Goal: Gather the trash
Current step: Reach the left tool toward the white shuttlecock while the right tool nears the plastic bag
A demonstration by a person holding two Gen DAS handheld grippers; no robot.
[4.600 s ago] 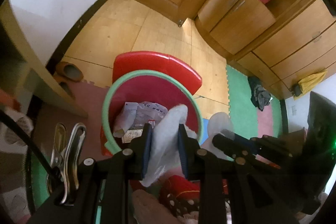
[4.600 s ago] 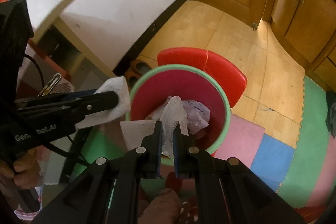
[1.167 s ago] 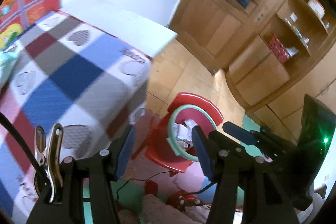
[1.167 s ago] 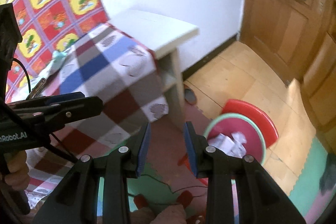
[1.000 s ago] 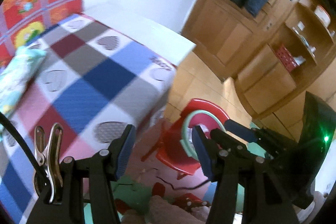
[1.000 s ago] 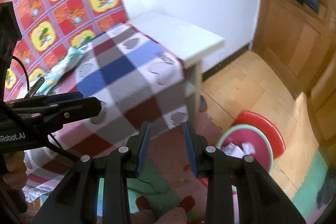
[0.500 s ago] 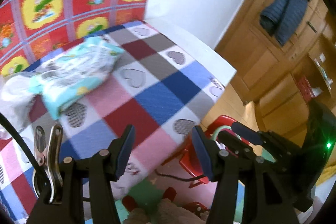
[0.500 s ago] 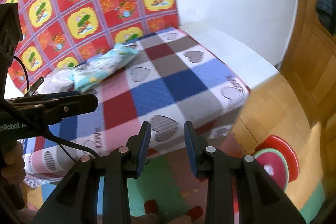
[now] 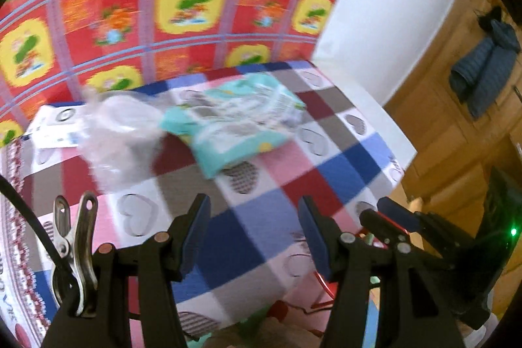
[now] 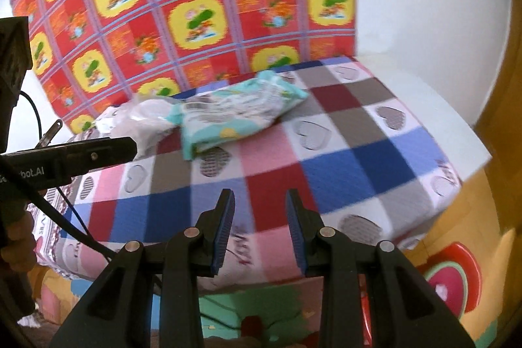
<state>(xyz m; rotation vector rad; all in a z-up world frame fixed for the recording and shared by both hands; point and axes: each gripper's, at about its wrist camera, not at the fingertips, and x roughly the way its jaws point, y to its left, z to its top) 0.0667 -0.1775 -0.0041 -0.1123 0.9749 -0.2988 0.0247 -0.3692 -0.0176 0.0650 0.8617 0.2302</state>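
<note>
Ahead, the teal wipes packet and clear crumpled plastic bag lie at the checked blanket's far side; both look light, soft, slippery, best pinched at an edge; left gripper and right gripper hang spread, empty.

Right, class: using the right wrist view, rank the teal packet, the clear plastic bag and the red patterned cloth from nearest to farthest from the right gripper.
From the right gripper:
1. Teal packet, ahead on the checked blanket.
2. Clear plastic bag, farther left, beside the packet.
3. Red patterned cloth, upright behind both.

Left gripper fingers parted, empty, right gripper likewise
</note>
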